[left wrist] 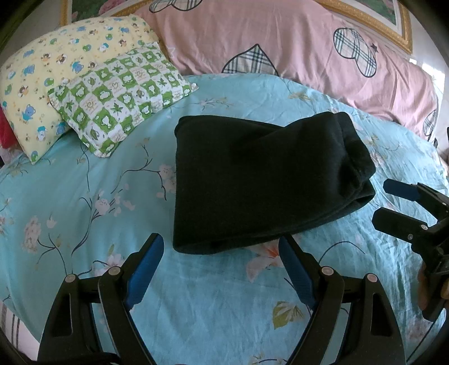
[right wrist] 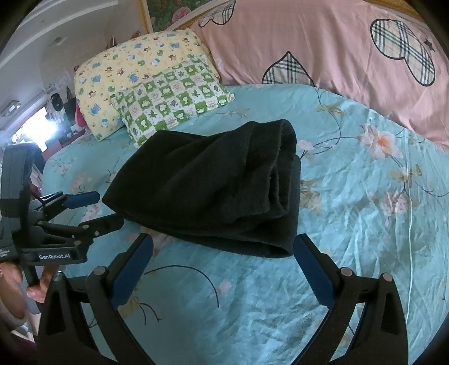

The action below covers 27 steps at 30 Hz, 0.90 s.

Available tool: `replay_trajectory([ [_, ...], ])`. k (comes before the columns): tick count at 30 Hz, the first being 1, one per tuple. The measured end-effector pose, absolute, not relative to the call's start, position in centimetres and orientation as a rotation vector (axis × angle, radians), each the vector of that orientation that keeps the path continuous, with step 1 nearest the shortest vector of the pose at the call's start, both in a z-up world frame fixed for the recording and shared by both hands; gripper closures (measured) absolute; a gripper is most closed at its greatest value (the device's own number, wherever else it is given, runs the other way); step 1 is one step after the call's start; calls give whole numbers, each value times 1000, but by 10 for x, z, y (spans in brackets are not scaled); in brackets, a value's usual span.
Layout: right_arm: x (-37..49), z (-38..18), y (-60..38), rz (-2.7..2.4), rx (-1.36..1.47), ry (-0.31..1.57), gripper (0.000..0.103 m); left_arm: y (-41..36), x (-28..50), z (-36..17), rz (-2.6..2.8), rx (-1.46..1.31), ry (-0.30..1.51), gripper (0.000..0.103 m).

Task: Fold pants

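Observation:
The black pants [left wrist: 252, 179] lie folded into a thick bundle on the light blue floral bedsheet [left wrist: 84, 202]. They also show in the right wrist view [right wrist: 213, 185]. My left gripper [left wrist: 221, 247] is open and empty, just short of the bundle's near edge. My right gripper [right wrist: 223, 244] is open and empty, close to the bundle's near right corner. The right gripper also shows at the right edge of the left wrist view [left wrist: 384, 199]. The left gripper also shows at the left of the right wrist view [right wrist: 108, 206], beside the bundle's left corner.
A green checked pillow [left wrist: 120, 95] lies on a yellow cartoon pillow [left wrist: 53, 70] at the back left. A pink quilt with plaid hearts [left wrist: 294, 42] runs along the back. A gold picture frame [left wrist: 376, 22] hangs behind it.

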State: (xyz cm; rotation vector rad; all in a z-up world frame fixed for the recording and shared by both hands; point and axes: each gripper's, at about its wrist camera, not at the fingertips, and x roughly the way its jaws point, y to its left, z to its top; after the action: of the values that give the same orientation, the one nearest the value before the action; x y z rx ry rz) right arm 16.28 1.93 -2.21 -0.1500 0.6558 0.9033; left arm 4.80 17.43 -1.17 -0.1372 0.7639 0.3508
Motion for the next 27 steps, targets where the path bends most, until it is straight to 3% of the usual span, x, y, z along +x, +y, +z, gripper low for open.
replay_trajectory([
  [27, 164, -19, 32, 933, -162, 644, 3, 178, 56, -12, 351, -124, 752, 18],
])
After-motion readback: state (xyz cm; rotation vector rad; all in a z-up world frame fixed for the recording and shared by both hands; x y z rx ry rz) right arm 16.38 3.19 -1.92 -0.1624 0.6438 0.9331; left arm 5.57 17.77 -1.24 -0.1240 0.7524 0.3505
